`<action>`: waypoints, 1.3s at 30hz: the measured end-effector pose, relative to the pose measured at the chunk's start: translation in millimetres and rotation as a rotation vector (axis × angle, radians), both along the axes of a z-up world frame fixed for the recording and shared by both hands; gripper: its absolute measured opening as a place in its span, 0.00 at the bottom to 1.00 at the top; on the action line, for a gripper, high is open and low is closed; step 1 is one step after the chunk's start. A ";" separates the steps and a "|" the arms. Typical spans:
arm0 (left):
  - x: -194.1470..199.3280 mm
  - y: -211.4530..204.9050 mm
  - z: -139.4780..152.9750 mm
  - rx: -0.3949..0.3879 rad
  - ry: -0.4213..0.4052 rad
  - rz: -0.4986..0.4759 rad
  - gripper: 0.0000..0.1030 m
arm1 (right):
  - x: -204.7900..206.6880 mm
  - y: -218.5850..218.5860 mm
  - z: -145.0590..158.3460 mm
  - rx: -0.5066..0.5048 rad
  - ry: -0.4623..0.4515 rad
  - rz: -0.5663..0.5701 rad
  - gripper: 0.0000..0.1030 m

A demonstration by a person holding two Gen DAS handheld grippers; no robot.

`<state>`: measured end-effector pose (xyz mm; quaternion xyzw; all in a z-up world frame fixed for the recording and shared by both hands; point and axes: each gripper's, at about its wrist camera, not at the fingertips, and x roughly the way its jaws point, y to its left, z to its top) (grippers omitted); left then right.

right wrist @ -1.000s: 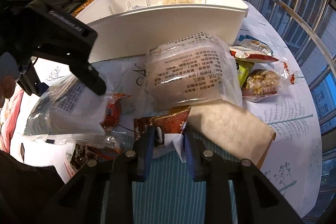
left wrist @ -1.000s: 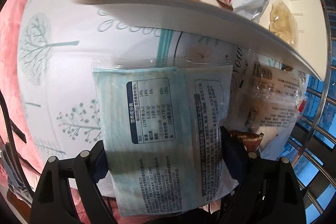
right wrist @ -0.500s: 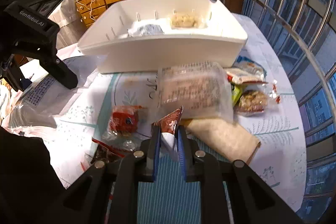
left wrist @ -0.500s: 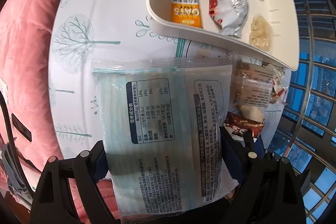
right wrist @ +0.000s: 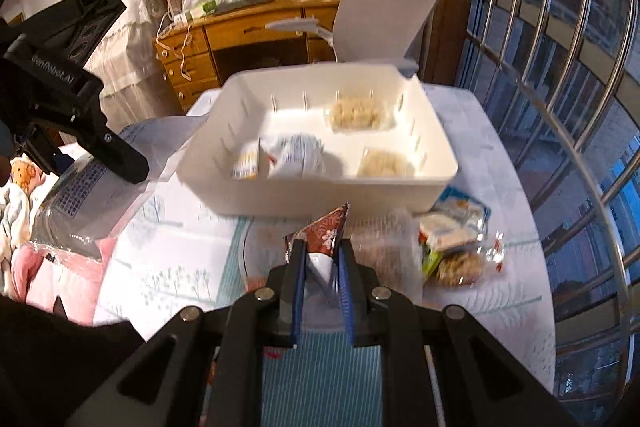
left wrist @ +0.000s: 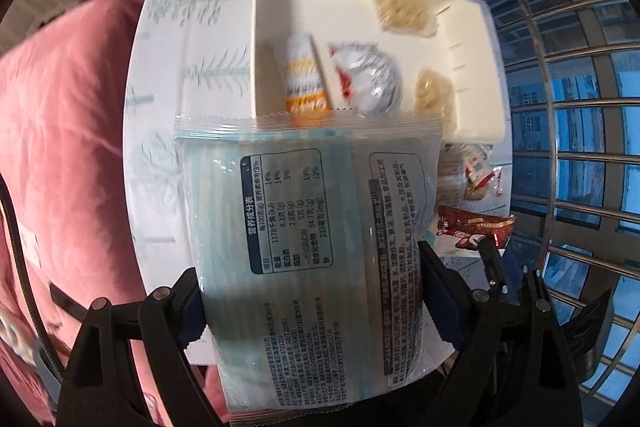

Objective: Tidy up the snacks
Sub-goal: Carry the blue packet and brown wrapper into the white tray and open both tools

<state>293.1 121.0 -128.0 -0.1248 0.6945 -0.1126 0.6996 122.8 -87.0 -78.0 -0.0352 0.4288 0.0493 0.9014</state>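
My left gripper (left wrist: 312, 287) is shut on a large clear bag with pale blue stripes (left wrist: 308, 227), its jaws wide and pressing on both sides. The bag hangs above the table, just in front of the white divided bin (left wrist: 472, 39). In the bin lie an orange oats packet (left wrist: 304, 83), a silver packet (left wrist: 368, 75) and two pale snack packs (left wrist: 404, 7). My right gripper (right wrist: 321, 251) is shut on a small red-brown packet (right wrist: 324, 227), held above the table in front of the bin (right wrist: 320, 195). The left gripper (right wrist: 80, 115) appears at left with its bag (right wrist: 80, 195).
Several loose snack packs (right wrist: 456, 235) and a clear pack (right wrist: 384, 247) lie on the tree-print tablecloth (right wrist: 160, 267) right of my right gripper. Pink bedding (left wrist: 60, 147) lies left of the table. A grey chair (right wrist: 384, 7) stands behind the bin; window bars (right wrist: 560, 107) run along the right.
Both grippers have risen with their packets, so the bin is now seen from above. The right jaws narrowed on the red-brown packet, lifting it off the table.
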 end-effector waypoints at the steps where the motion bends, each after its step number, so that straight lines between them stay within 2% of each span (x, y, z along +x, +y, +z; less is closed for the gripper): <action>1: 3.9 -1.6 2.9 0.005 -0.011 -0.004 0.86 | 4.0 -1.5 4.7 0.006 -0.005 -0.001 0.15; 6: 25.1 -2.8 22.5 -0.008 -0.045 -0.020 0.86 | 25.1 -8.2 23.0 0.003 -0.036 0.015 0.15; 9: 38.5 -3.7 32.7 0.013 -0.082 -0.011 0.86 | 40.3 -13.4 30.3 -0.006 -0.059 0.020 0.15; 16: 66.0 -10.5 38.8 0.033 -0.152 -0.001 0.86 | 75.9 -25.8 31.3 -0.010 -0.087 0.007 0.15; 21: 84.4 -18.3 31.1 0.038 -0.177 -0.002 0.86 | 101.0 -34.6 27.7 -0.004 -0.092 0.011 0.15; 29: 119.5 -32.8 6.1 0.003 -0.206 -0.014 0.86 | 141.2 -42.3 17.4 0.011 -0.073 0.022 0.15; 35: 140.4 -41.8 -6.8 -0.004 -0.210 -0.004 0.87 | 156.1 -47.8 10.1 0.031 -0.059 0.016 0.16; 39: 147.8 -43.6 -9.9 0.015 -0.220 0.016 0.89 | 164.1 -51.2 3.0 0.047 -0.035 0.004 0.20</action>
